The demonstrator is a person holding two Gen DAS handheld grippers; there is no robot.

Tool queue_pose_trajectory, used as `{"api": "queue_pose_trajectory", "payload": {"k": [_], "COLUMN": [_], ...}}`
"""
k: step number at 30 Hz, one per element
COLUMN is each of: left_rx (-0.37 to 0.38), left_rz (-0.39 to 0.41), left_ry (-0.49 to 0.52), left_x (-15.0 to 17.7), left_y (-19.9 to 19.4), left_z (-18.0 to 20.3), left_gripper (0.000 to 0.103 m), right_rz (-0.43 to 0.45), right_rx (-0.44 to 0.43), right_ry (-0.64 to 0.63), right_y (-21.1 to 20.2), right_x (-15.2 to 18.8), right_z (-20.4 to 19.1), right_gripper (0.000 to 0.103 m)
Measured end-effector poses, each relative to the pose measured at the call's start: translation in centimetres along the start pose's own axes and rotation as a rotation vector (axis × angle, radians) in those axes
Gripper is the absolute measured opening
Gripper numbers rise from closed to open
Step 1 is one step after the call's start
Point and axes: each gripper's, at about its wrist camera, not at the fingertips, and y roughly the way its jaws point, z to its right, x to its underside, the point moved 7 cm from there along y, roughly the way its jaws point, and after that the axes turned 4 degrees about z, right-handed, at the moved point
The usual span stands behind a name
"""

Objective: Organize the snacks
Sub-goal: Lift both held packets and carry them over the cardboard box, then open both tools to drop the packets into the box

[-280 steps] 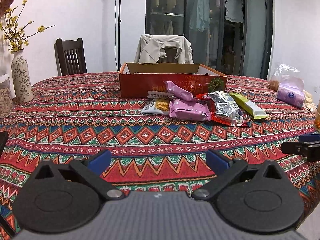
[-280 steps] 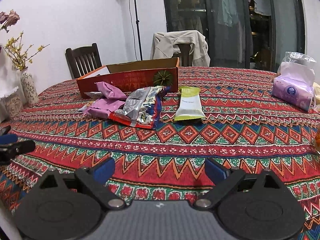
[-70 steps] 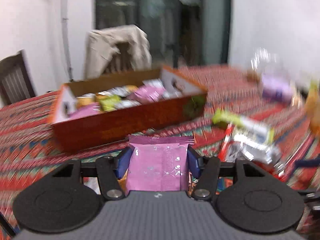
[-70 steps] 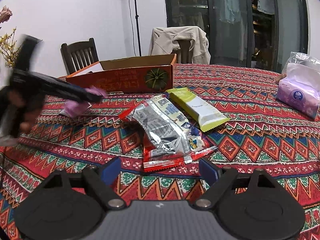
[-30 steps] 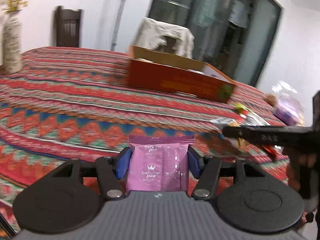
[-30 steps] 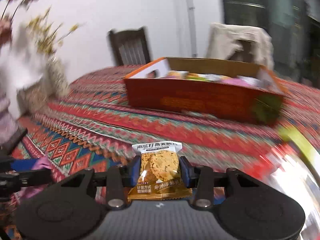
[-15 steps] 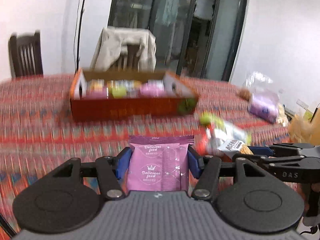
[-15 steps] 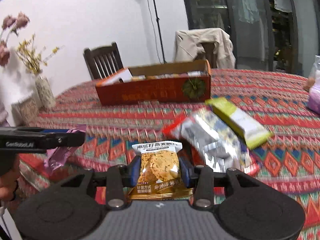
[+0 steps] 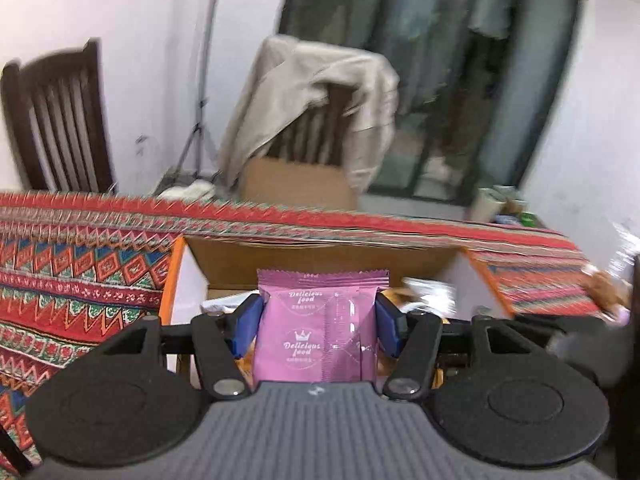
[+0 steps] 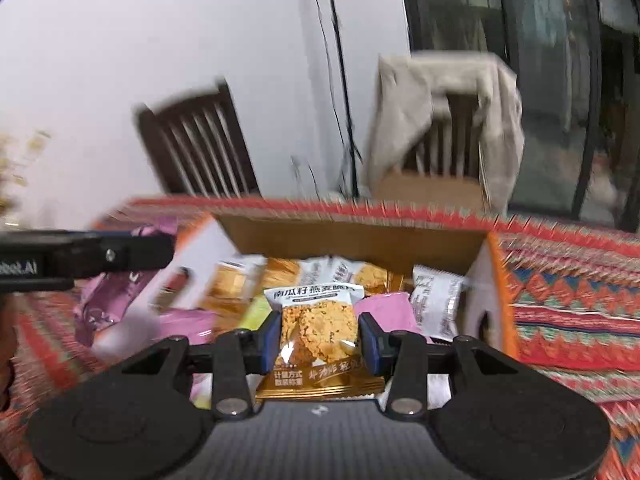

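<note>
Box [image 10: 352, 248] now fills frame centre, nearer than half a second ago | left gripper [image 9: 318, 326] pinches pink packet [image 9: 320, 336]; right gripper [image 10: 319, 338] pinches cookie packet [image 10: 318, 332], both over box | patterned tablecloth [image 9: 80, 280], draped chair [image 9: 316, 100] upper centre

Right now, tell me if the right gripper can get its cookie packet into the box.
Probably yes: the right gripper holds the cookie packet just before the open box, with nothing between them.

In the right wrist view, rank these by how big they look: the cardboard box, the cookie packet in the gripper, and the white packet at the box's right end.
Largest to smallest, as they look:
1. cardboard box
2. cookie packet, though it sits very near the camera in the right gripper, so its look is inflated
3. white packet
</note>
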Motion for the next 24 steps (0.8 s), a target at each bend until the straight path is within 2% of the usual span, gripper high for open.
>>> {"api": "queue_pose_trajectory", "payload": {"k": [2,4,5,6,8,11,17,21,24], "left_rx": [-0.024,-0.031,-0.034,-0.042,-0.060,-0.028,-0.021,0.016,0.042], "left_rz": [-0.020,-0.055,-0.074,-0.088,-0.093,-0.079,0.014,0.096,0.163], "left_ry": [0.001,-0.019,-0.034,-0.046,-0.052,-0.050,0.000,0.056,0.095], "left_x": [-0.1,0.1,0.2,0.6,1.2,1.3,-0.8,-1.0,0.7], "left_y": [2.6,4.7,5.6,6.3,6.8,6.0,0.6,-5.6,-11.2], "left_z": [-0.5,-1.0,-1.2,-1.5,-2.1,-2.5,-1.6,0.3,1.8], "left_gripper": [0.060,0.060,0.061,0.062,0.078,0.078,0.079,0.081,0.085], "right_rz": [-0.025,-0.044,-0.057,-0.071,-0.057,-0.022,0.082,0.153,0.205], "right_rx": [0.034,0.025,0.020,0.021,0.015,0.014,0.045,0.068,0.074], "right_ry": [-0.033,-0.029,-0.028,-0.031,-0.035,-0.040,-0.054,-0.036,-0.039], "right_y": [2.5,4.1,4.8,5.2,5.0,3.0,-4.2,-10.7,-15.7], "right_x": [-0.4,-0.5,-0.5,-0.3,-0.1,-0.4,-2.2,-2.3,-1.1], "right_z": [-0.1,-0.2,-0.3,-0.3,-0.1,0.6,3.3,4.8,5.2], "right_gripper": [0.041,0.045,0.048,0.057,0.065,0.066,0.067,0.074,0.076]}}
